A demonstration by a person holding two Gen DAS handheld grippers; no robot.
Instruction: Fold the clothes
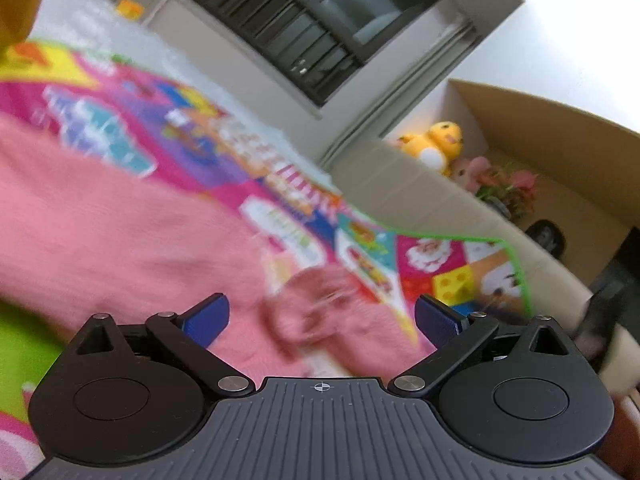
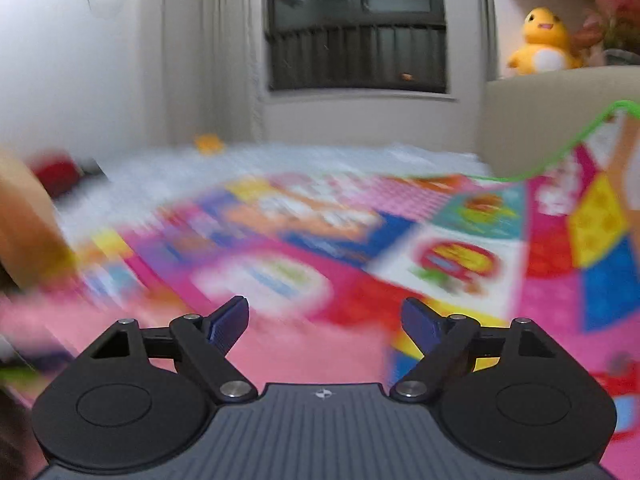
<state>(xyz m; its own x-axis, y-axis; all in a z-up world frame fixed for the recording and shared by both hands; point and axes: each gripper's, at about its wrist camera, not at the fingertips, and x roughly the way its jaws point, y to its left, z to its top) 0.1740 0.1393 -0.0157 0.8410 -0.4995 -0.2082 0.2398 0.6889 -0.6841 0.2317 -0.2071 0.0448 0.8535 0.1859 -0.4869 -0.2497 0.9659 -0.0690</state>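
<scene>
Ribbed grey housing and black linkage arms fill the foreground of both wrist views. Left tool [image 1: 322, 322]: blue fingers [image 1: 208, 322] spread wide, nothing between them, hovering just above a pink fuzzy garment [image 1: 112, 232]. The garment lies on a brightly printed play mat [image 1: 440, 260] on the floor; in the left wrist view it spans from the left edge to below the tool, and a bunched, ribbed part, possibly a cuff or hem [image 1: 316, 304], sits just ahead of the open fingers. Its long axis appears to run from upper left to lower right in that view, the bunched end pointing toward the tool; motion blur prevents a firmer reading. Right tool [image 2: 324, 322]: fingers likewise spread wide and empty, poised over the near pink edge of the garment [image 2: 304, 356], with the mat [image 2: 460, 248] beyond. Background, left to right: a pale wall, a dark window [image 2: 356, 28], a yellow plush toy [image 2: 540, 40] on a ledge. Risks, as judged: both views are blurred, suggesting fast motion, so either tool may close short of the fabric or pinch only the loose pile; a grip on the bunched part alone could drag several layers together and spoil the fold line; a low approach could catch the mat under the cloth.
</scene>
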